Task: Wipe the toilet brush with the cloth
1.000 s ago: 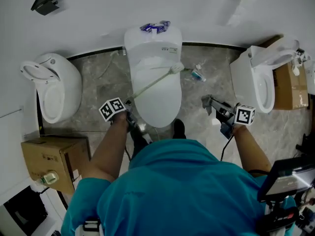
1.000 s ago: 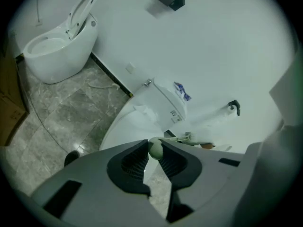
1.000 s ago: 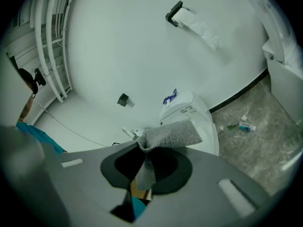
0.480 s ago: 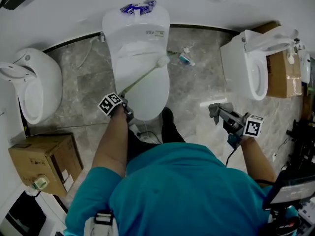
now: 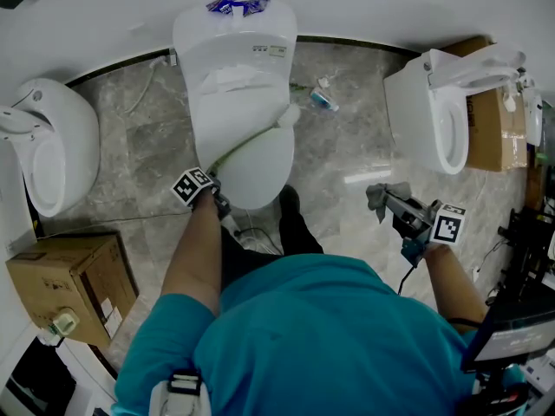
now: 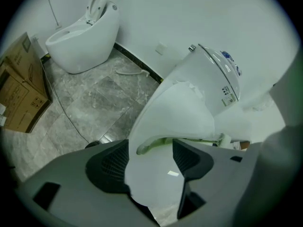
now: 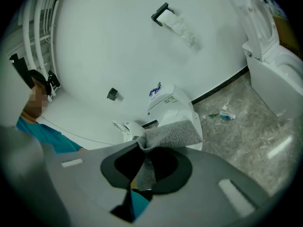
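The toilet brush [image 5: 260,135], with a pale green handle and a white head, lies across the closed lid of the middle toilet [image 5: 234,76]. My left gripper [image 5: 217,191] is at the lid's near edge, by the handle's end. In the left gripper view its jaws [image 6: 150,148] have just been opening and stand apart. The brush handle's [image 6: 156,142] tip lies between the fingertips, and neither pad presses on it. My right gripper [image 5: 390,201] hovers over the floor to the right, shut on a grey cloth [image 5: 380,194]. The cloth [image 7: 173,134] sticks out past the jaws [image 7: 144,152].
Other toilets stand at the left [image 5: 48,146] and right [image 5: 434,111]. Cardboard boxes sit at the lower left [image 5: 61,280] and far right [image 5: 499,120]. A small tube [image 5: 325,102] lies on the marble floor, and a blue packet [image 5: 238,4] is on the tank. A shoe [image 5: 289,202] stands at the toilet's foot.
The left gripper has sunk toward the lid and opened, and the brush now rests on the lid. The right gripper moved right with the cloth, then kept still.
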### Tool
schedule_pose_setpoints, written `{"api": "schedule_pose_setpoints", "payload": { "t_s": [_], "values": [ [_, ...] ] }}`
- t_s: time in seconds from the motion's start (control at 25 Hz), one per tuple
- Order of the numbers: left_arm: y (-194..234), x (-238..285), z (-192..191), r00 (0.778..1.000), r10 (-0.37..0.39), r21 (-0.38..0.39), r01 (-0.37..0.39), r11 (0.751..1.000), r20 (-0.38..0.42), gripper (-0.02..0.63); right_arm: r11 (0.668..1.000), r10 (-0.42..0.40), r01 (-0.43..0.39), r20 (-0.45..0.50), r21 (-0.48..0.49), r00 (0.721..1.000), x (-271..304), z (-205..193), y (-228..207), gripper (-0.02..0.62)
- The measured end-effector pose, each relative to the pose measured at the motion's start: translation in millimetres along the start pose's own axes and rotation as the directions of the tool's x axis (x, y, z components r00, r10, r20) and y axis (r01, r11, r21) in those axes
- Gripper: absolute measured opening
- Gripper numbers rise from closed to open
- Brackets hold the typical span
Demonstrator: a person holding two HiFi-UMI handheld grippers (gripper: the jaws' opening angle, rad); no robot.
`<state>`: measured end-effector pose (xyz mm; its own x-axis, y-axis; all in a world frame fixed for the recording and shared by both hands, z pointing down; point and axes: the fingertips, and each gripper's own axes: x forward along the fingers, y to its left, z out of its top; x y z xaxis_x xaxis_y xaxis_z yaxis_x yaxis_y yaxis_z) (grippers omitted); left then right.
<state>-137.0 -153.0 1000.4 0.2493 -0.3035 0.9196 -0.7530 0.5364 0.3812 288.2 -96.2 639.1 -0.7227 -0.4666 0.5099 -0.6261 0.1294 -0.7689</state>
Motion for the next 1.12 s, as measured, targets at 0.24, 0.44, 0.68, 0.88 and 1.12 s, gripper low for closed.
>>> {"api": "schedule_pose_setpoints", "payload": {
  "t_s": [0.24,0.44,0.68,0.88,1.12],
  "values": [
    [5,-15,3,1.0,-0.008,0.007,0.008,1.0,0.001,0.333,1.0,0.019,-0.019,0.001,-0.016,1.0,7,3,10,0.037],
    [-8,-42,8,0.998,-0.065,0.067,0.065,0.996,-0.003,0.333,0.998,0.046,-0.045,0.029,-0.036,0.999,16,15,22,0.037],
    [-56,-103,21,0.969,-0.249,0.153,0.247,0.957,-0.004,0.333,0.99,0.113,-0.104,0.102,-0.093,0.988,21,47,53,0.037],
    [-149,-237,55,0.762,-0.646,0.261,0.615,0.744,0.045,0.331,0.963,0.223,-0.177,0.238,-0.201,0.945,10,110,106,0.037],
    [-225,-477,128,0.429,-0.878,0.692,0.569,0.445,0.212,0.086,0.897,0.324,-0.164,0.358,-0.411,0.876,-5,183,193,0.037]
  ]
}}
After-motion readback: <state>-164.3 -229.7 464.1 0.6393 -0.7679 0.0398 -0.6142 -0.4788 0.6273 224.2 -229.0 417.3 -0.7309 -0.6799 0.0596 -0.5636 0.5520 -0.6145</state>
